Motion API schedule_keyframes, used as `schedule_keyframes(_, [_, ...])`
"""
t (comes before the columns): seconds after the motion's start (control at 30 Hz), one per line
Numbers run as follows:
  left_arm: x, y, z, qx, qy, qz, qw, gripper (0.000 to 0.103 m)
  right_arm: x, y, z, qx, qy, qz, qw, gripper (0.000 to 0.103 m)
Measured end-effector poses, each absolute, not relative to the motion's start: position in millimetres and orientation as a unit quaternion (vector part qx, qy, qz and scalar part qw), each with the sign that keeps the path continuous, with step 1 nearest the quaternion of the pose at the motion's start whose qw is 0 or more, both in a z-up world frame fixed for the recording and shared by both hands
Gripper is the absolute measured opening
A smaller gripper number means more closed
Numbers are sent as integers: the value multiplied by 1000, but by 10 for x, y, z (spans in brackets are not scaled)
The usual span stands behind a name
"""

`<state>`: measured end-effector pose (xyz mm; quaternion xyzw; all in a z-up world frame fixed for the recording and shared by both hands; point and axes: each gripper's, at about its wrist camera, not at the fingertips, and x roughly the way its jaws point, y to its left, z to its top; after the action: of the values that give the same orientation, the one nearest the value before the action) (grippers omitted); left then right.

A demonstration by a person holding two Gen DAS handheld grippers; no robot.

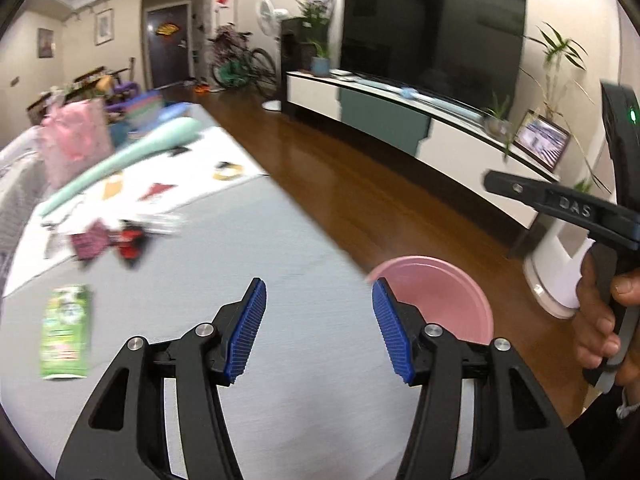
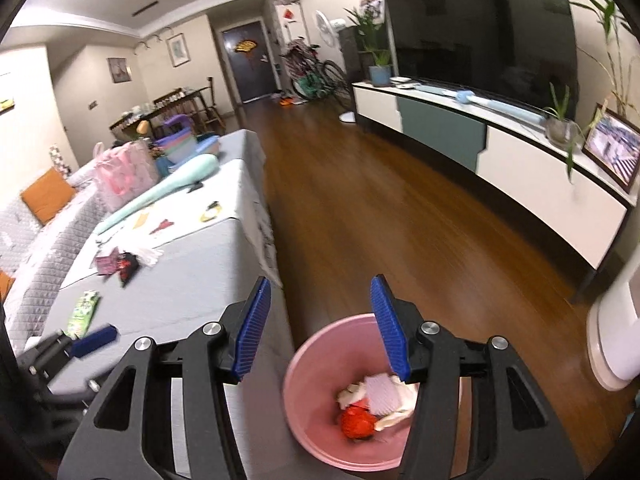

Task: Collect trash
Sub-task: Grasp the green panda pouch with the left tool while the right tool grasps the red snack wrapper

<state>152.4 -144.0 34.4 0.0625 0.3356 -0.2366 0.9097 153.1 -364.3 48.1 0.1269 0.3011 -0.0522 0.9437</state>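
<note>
A pink bin stands on the wood floor beside the grey table; red and white trash lies in its bottom. My right gripper hangs above the bin's rim, open and empty. My left gripper is over the grey tabletop, open with nothing between its blue pads; the pink bin shows just past its right finger. On the table lie a green packet, a red and black wrapper and a dark pink wrapper. The green packet and wrappers also show in the right wrist view.
A white printed sheet, a long mint cushion and a pink bag sit farther along the table. A white TV cabinet runs along the right wall. A hand holding the other gripper appears at the right.
</note>
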Motion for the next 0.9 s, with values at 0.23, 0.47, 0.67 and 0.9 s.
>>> schedule_keyframes(0.23, [1789,-180,548,67,331,-156,928,55,1685,-3090,582,119,296,-8,948,35])
schedule_keyframes(0.47, [2173,978,312,4,353,-82,932,54,1976,-2510,565,128,303,51,943,16])
schedule_keyframes(0.67, [2408,1304,-6,-11,388,-75,918,54,2220,-1997,504,125,316,99,935,16])
schedule_keyframes(0.9, [2551,1392,-245,-8,419,-93,903,54,2569,-1380,241,123,345,143,919,13])
